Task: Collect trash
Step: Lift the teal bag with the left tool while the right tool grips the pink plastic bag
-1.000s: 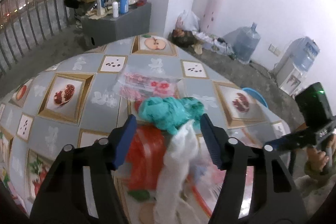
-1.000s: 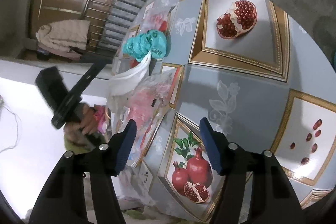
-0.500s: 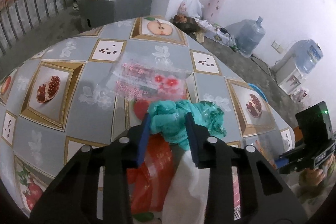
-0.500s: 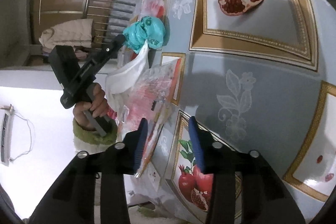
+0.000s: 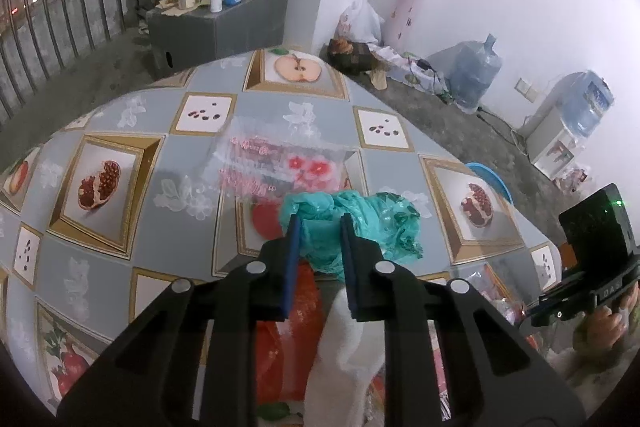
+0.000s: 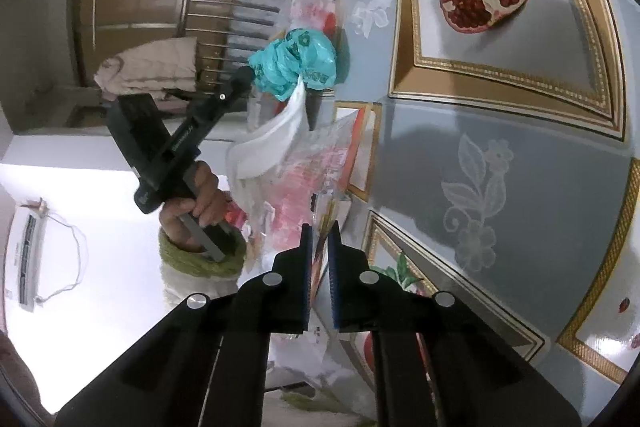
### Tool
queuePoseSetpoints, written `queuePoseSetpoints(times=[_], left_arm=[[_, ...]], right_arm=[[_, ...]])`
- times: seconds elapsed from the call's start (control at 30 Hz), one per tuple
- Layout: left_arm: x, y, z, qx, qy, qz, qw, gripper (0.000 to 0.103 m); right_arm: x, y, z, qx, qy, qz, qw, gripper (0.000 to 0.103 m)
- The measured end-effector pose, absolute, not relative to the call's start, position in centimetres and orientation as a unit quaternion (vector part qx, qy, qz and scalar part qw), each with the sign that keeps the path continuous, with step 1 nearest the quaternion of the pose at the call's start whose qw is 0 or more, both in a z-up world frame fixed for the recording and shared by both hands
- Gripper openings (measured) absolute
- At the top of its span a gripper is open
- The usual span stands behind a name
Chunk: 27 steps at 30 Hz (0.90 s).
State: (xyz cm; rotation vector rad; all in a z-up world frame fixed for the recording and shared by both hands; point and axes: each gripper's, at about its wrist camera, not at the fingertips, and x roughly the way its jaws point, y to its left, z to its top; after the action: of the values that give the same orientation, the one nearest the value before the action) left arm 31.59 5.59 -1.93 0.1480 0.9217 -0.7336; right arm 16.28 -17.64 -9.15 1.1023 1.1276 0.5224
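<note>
The teal plastic bag (image 5: pixel 356 223) sits crumpled on the table (image 5: pixel 100 267), w/ a white bag (image 5: pixel 352 339) trailing from it and a red bag (image 5: pixel 288 343) right beside. The left gripper (image 5: pixel 319 227) has just been closing and now pinches the teal bag. A clear flowery wrapper (image 5: pixel 280 163) lies just past it. The right gripper (image 6: pixel 319 239) has just squeezed nearly together on the edge of a clear pink-printed bag (image 6: pixel 304 171) at the table's rim. The left hand (image 6: pixel 200 199) grips its handle.
</note>
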Motion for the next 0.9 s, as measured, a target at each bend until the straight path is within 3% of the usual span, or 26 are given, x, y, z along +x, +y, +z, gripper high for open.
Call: queuePoseSetpoints(times=[0.9], left_arm=[[28.3,7.1,4.8,0.026,0.351,-0.346,0.870,0.014]], right_arm=[[15.1,-20.7,-7.6,0.529,0.413,0.248,0.699,0.005]])
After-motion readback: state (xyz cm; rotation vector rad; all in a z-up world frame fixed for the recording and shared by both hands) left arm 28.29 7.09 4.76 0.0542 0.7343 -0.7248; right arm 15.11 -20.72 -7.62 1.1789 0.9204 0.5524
